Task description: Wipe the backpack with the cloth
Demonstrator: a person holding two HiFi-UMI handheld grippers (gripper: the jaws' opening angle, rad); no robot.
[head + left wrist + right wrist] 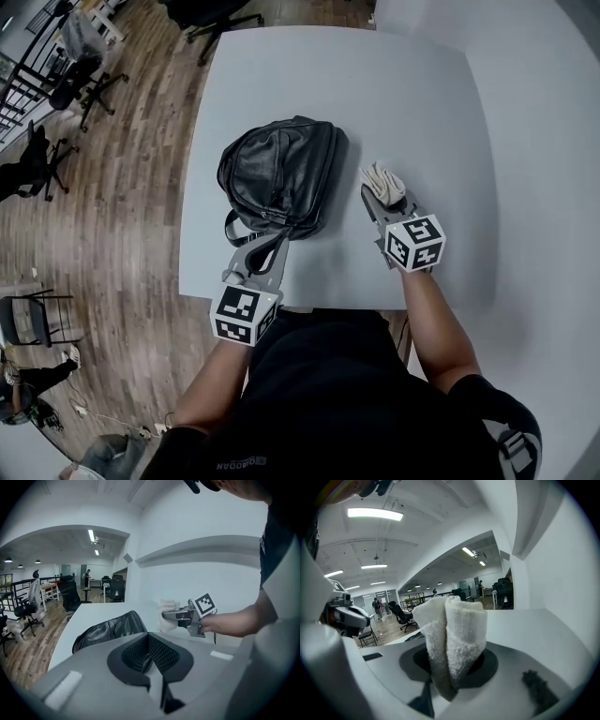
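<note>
Right gripper view: the right gripper has its fingers clamped on the folded cloth, ready to wipe. The left gripper looks pinched shut on the strap, probably to stop the backpack sliding. It lies mid-bench, with the cloth just beside it.

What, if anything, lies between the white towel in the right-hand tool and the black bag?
Nothing visible does. The right gripper is shut on the folded white terry cloth, which sits just beside the black leather backpack. Only a bare strip of the white table separates them.
</note>
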